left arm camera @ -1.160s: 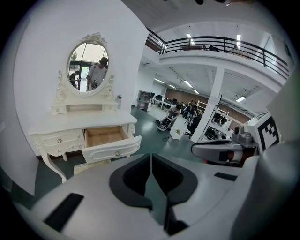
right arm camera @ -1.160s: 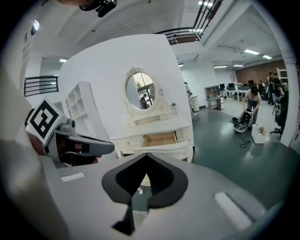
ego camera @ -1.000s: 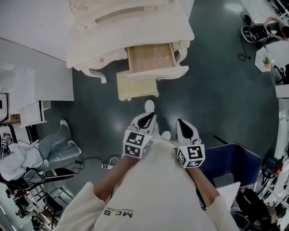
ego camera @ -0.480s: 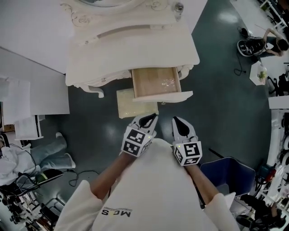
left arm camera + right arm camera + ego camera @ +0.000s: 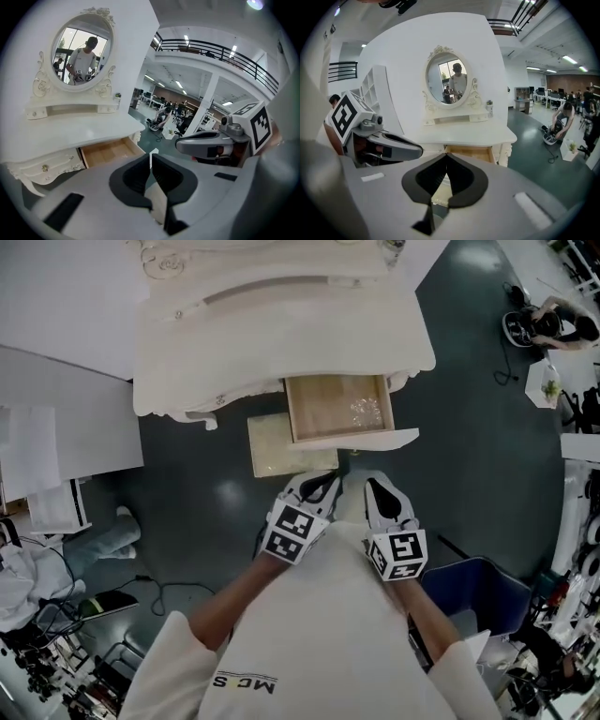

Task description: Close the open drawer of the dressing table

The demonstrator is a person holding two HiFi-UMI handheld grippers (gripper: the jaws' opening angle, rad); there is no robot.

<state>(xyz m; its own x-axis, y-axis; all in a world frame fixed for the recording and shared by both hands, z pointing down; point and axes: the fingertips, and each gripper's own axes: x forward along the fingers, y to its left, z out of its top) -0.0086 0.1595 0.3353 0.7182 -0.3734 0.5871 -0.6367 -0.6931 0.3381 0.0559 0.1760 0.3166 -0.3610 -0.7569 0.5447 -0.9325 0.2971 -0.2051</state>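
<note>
The cream dressing table (image 5: 281, 324) fills the top of the head view. Its right-hand drawer (image 5: 339, 409) stands pulled out, showing a bare wooden bottom, with the white front panel (image 5: 361, 440) toward me. My left gripper (image 5: 325, 486) and right gripper (image 5: 373, 487) hang side by side just short of that panel, both shut and empty, touching nothing. In the left gripper view the drawer (image 5: 110, 152) lies beyond the gripper (image 5: 151, 155), under the oval mirror (image 5: 82, 51). The right gripper view shows the drawer (image 5: 471, 152) just past the gripper (image 5: 446, 157).
A cream stool (image 5: 291, 448) sits on the dark floor left of the drawer, close to my left gripper. A blue bin (image 5: 478, 582) is at my right. White partitions (image 5: 56, 418) stand at left. A seated person (image 5: 548, 322) is far right.
Both grippers have moved forward toward the dressing table, which now sits nearer and lower in the head view. The drawer stays open and both jaws stay shut.
</note>
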